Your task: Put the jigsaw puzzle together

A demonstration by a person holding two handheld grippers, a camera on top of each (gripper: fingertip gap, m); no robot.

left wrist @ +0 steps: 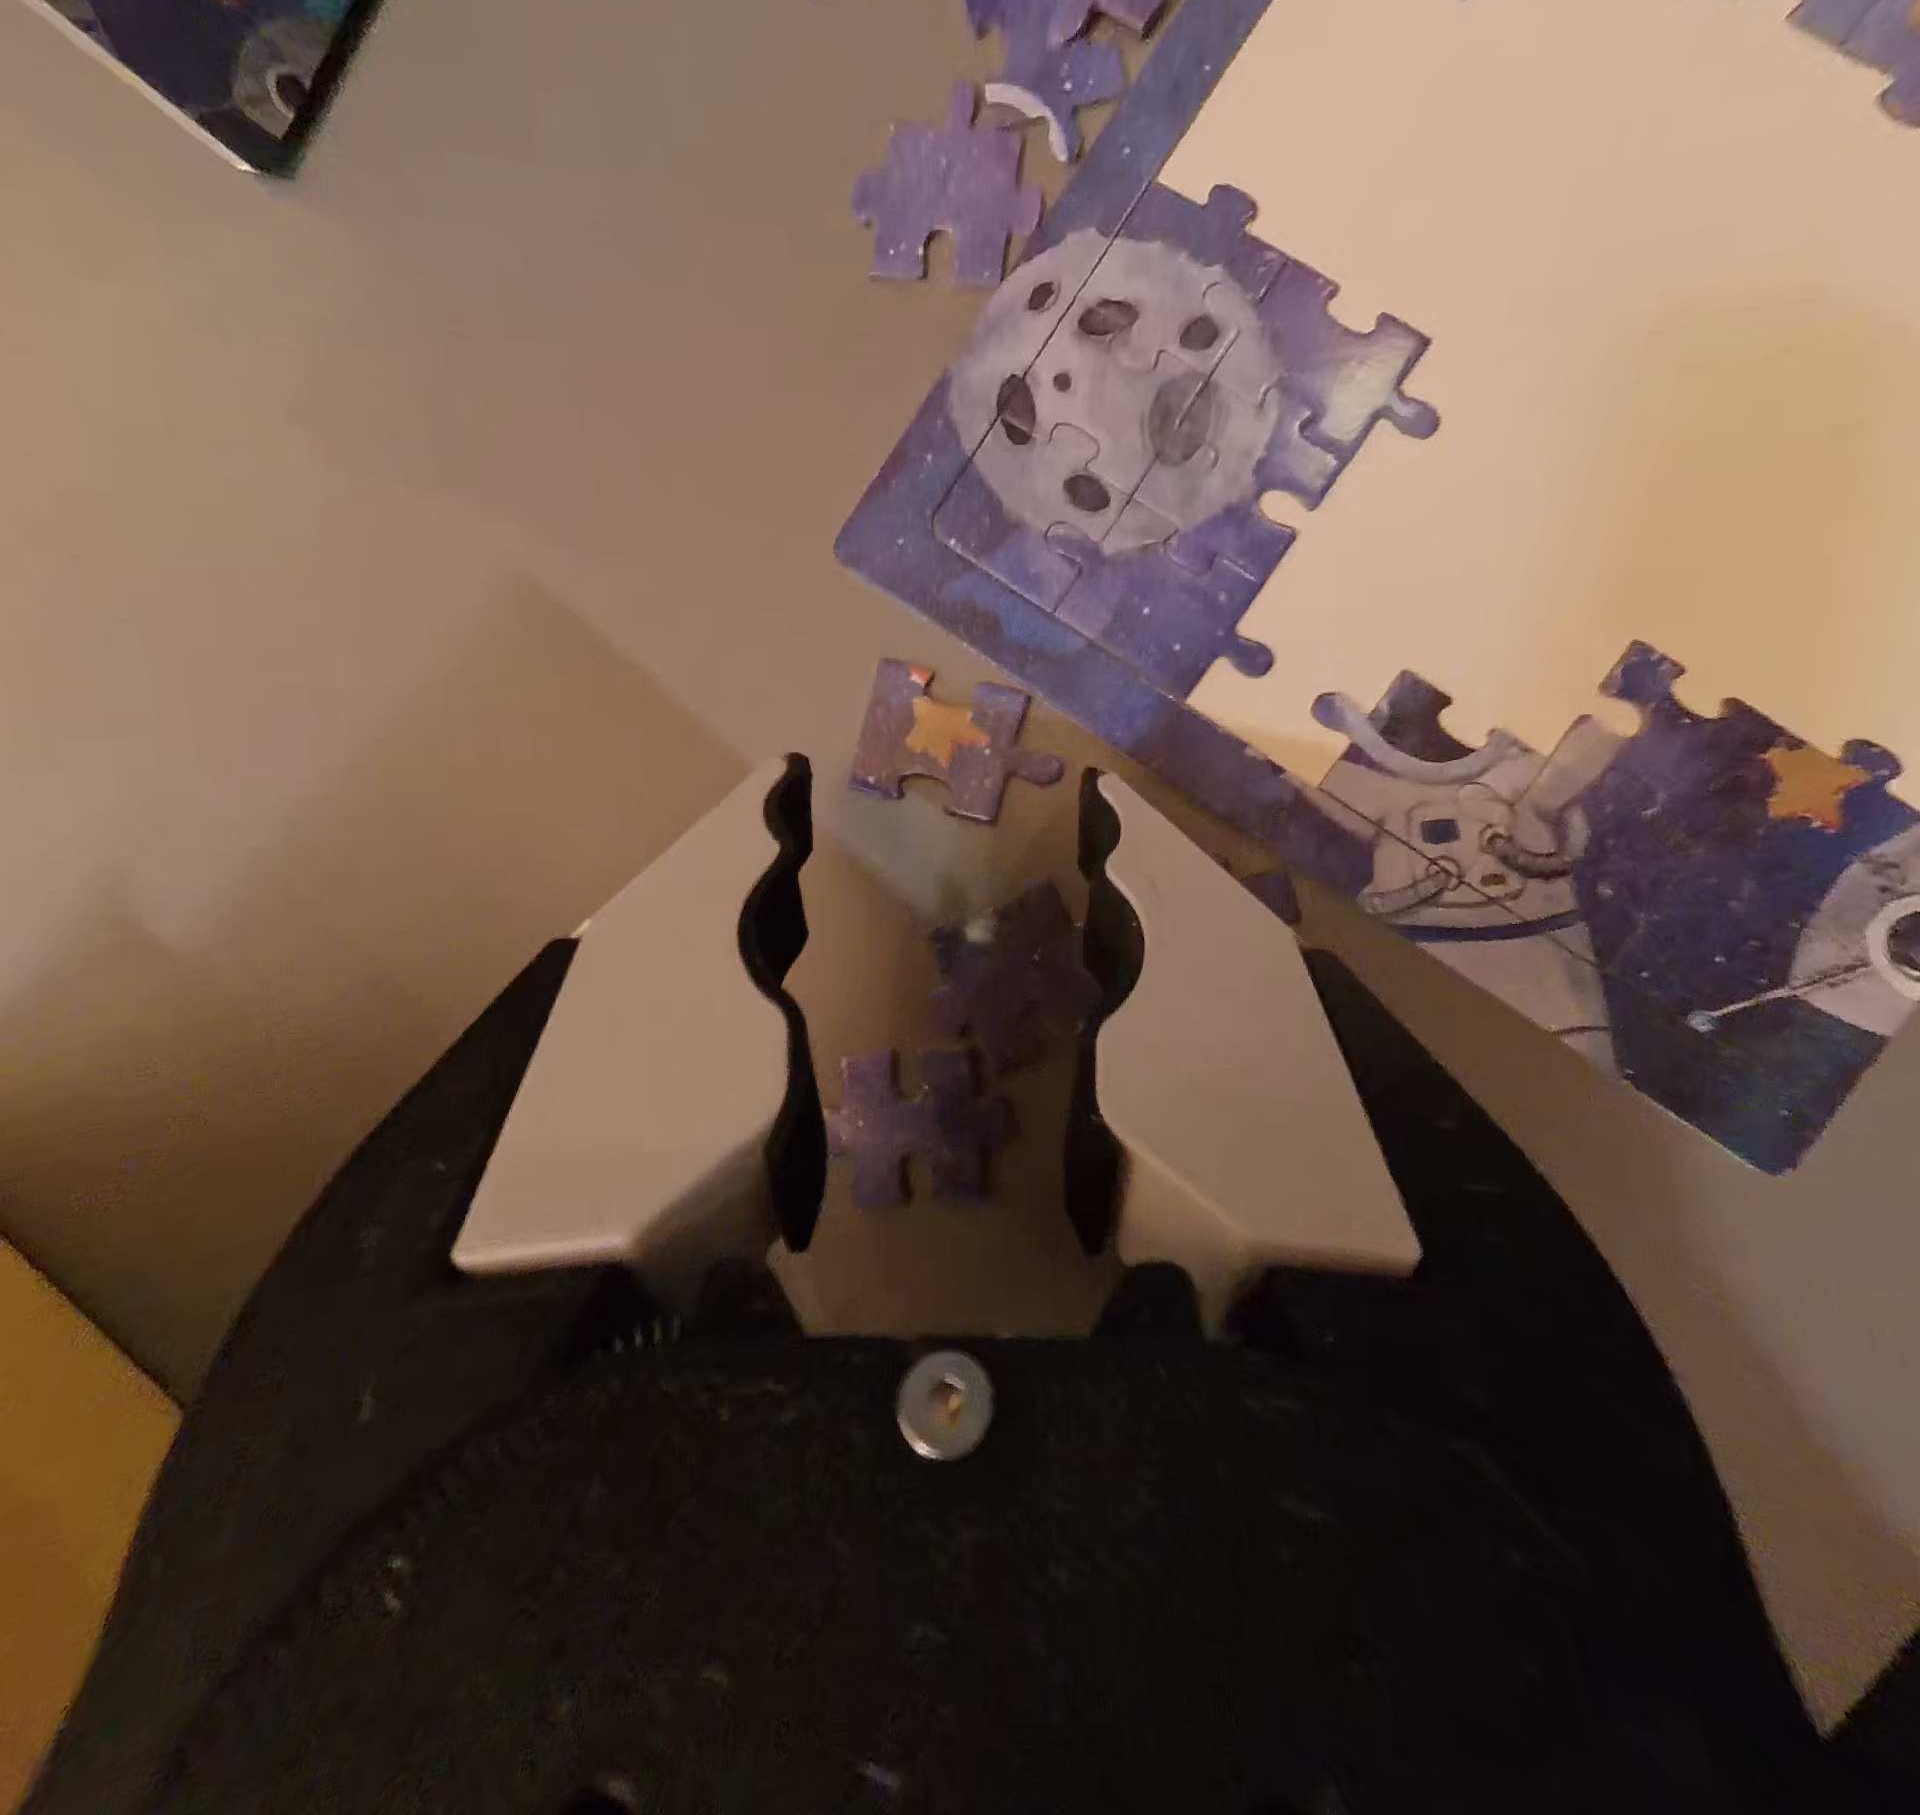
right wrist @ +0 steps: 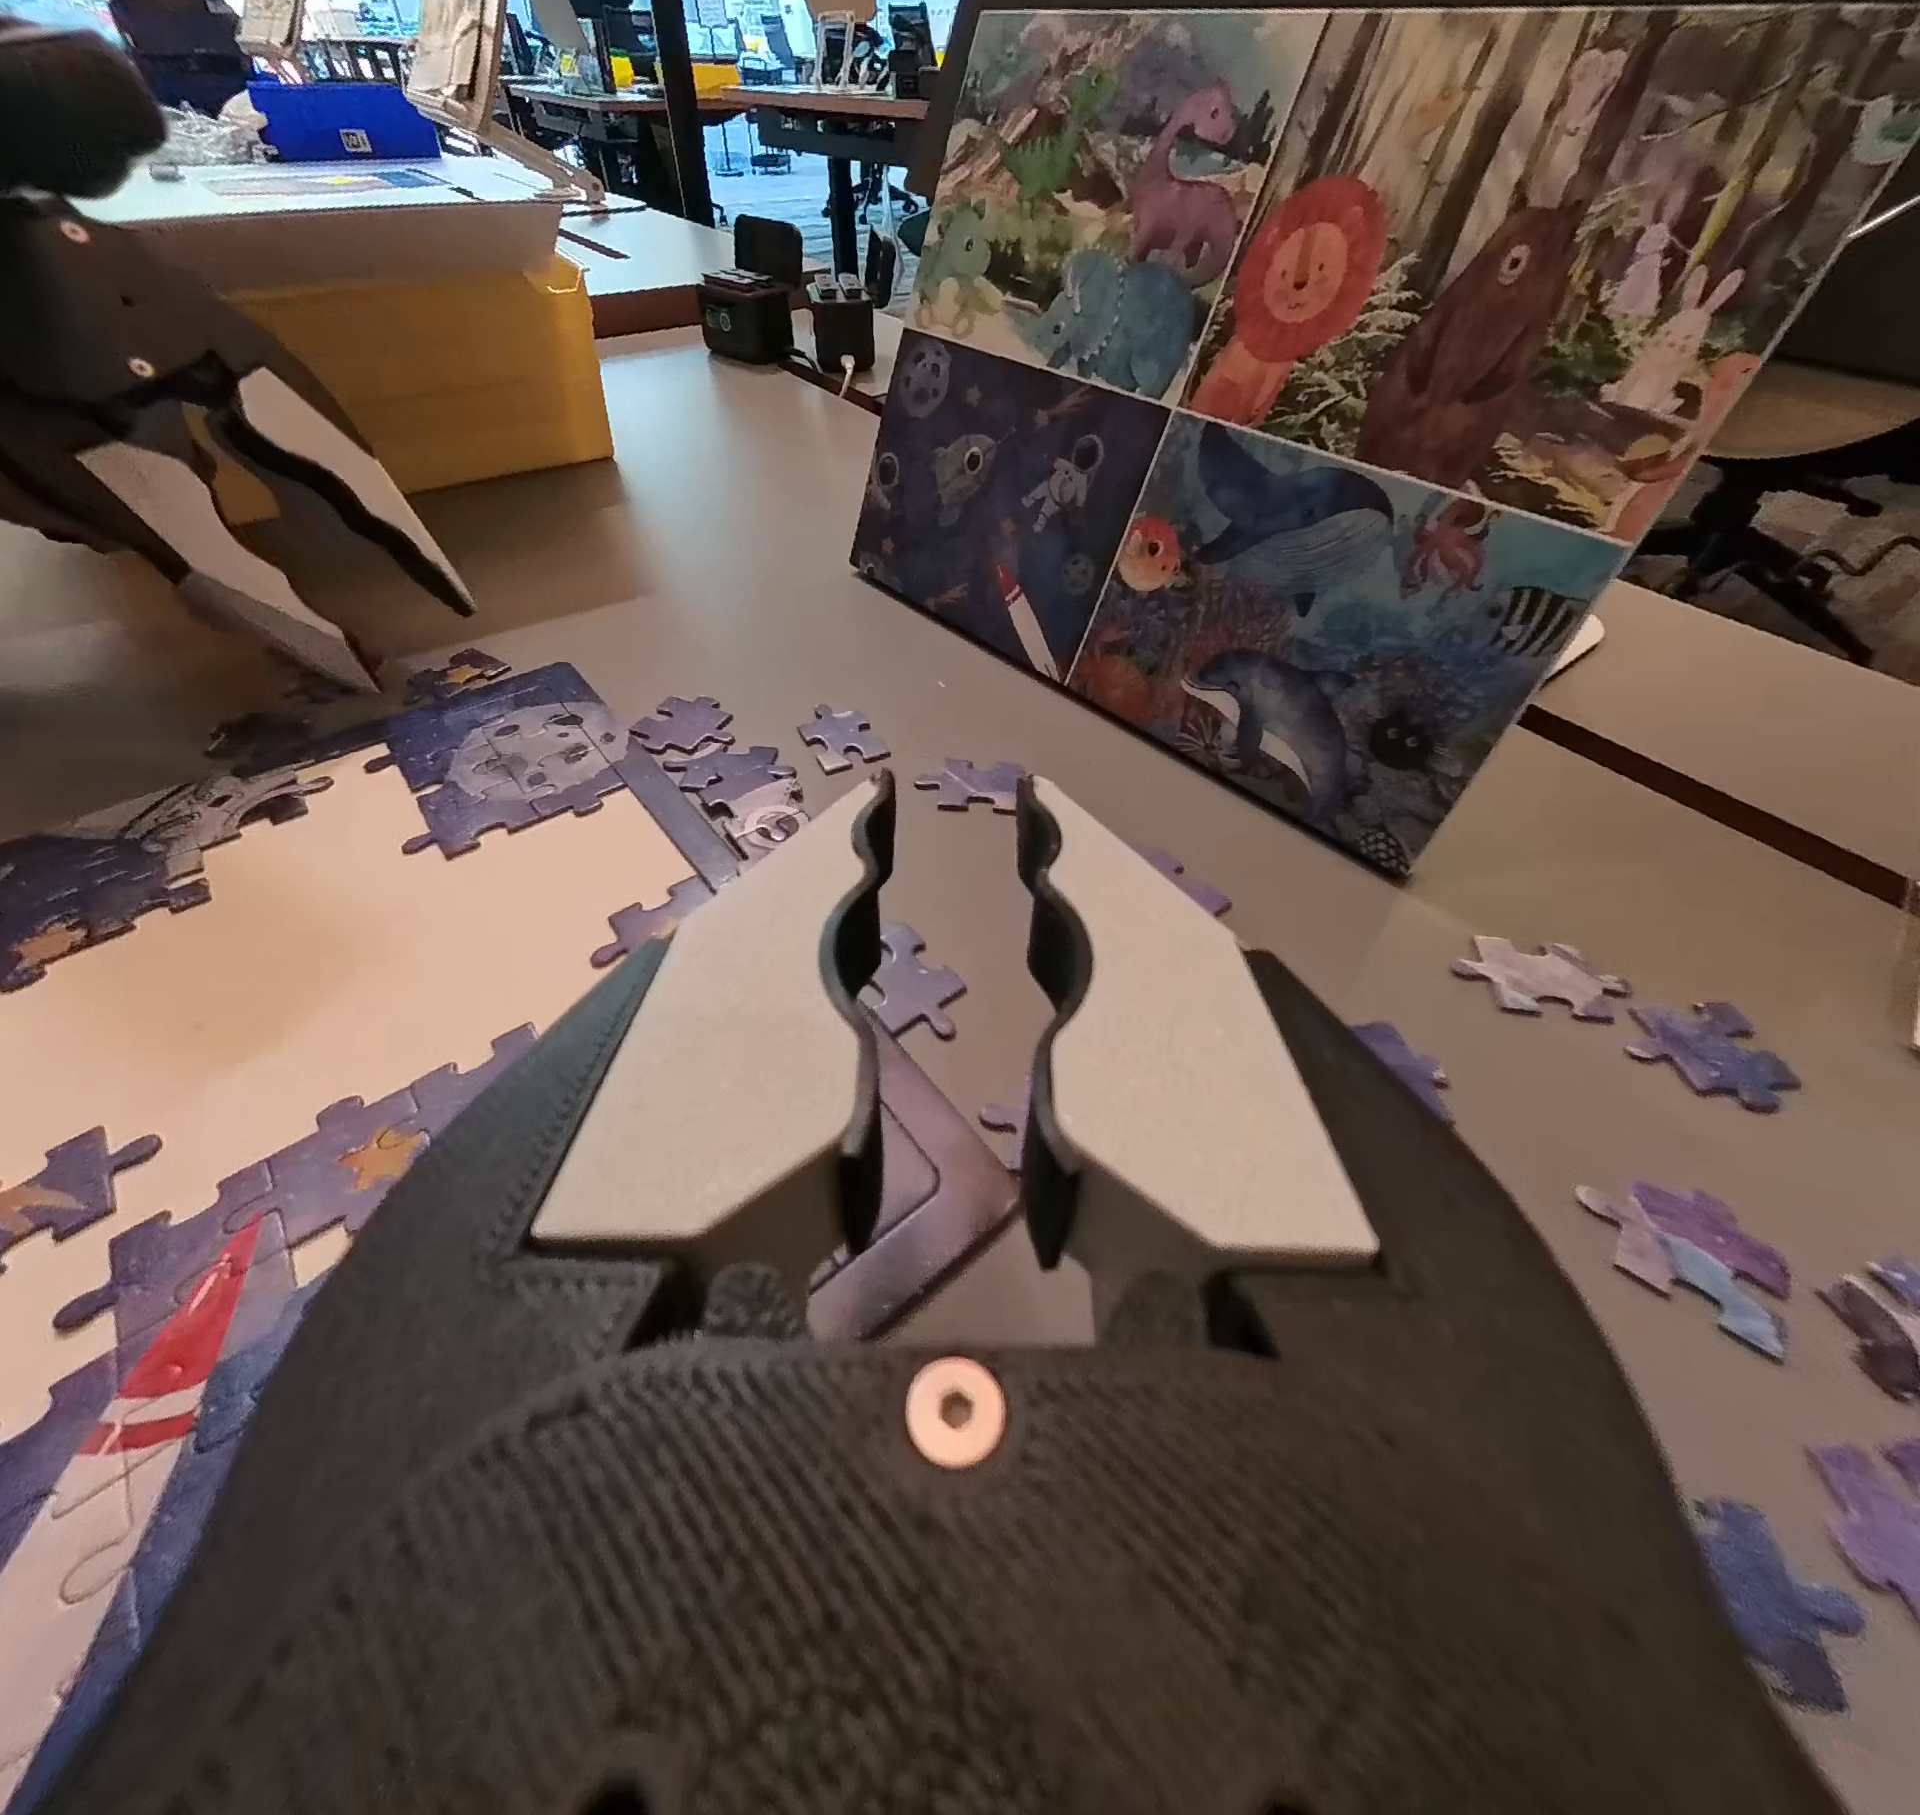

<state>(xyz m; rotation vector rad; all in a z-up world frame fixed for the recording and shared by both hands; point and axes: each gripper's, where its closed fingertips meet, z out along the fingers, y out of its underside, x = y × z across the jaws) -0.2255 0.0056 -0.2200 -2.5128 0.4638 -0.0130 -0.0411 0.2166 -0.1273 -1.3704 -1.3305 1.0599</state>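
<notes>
My left gripper point(left wrist: 943, 771) points down at the table, open, with nothing pressed between its pads. A loose dark blue puzzle piece with an orange star point(left wrist: 951, 737) lies just beyond its fingertips, beside the corner of the puzzle tray point(left wrist: 1558, 207). Two more dark pieces point(left wrist: 925, 1126) show between the open fingers, clear of the left pad. The moon section point(left wrist: 1132, 394) and astronaut section point(left wrist: 1507, 830) are assembled in the tray. My right gripper point(right wrist: 958, 783) hovers over the tray's point(right wrist: 312, 934) right edge, fingers apart and empty; a loose piece point(right wrist: 914, 981) lies below it. The left gripper point(right wrist: 416, 643) shows at far left.
A picture board with four scenes point(right wrist: 1299, 394) stands upright behind. Loose purple pieces lie beyond the tray point(right wrist: 842, 737) and on the table to the right point(right wrist: 1538, 976). A yellow box point(right wrist: 436, 363) and chargers point(right wrist: 748, 311) stand at the back. Another picture card point(left wrist: 208, 9) lies at top left. The gap from one gripper's tips to the other's is roughly 30 centimeters.
</notes>
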